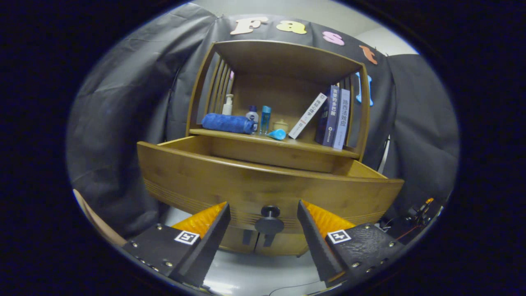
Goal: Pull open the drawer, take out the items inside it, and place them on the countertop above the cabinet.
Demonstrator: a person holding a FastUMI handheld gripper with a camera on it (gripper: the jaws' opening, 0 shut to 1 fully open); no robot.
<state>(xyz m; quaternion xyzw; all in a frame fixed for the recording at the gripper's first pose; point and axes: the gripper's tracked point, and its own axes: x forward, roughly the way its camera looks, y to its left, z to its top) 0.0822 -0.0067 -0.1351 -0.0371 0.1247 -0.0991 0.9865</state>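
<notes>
The scene is dimly lit from above; the cabinet (283, 82) interior is shadowed. Straight edges are bowed by fisheye distortion toward the frame's margins. Glare is seen on the floor (263, 275) at lower centre.

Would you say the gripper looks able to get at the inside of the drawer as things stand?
Probably yes: the drawer is pulled out with its top open, and the open gripper flanks the knob, so it must rise over the front panel first.

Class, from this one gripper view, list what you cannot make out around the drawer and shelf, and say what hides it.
- Drawer contents: gripper view, hidden behind its tall front panel.
- Small beige pot on the countertop: too small to identify.
- Cabinet doors below: largely covered by the drawer front and the open gripper, whose fingers flank the black knob without touching it.
</notes>
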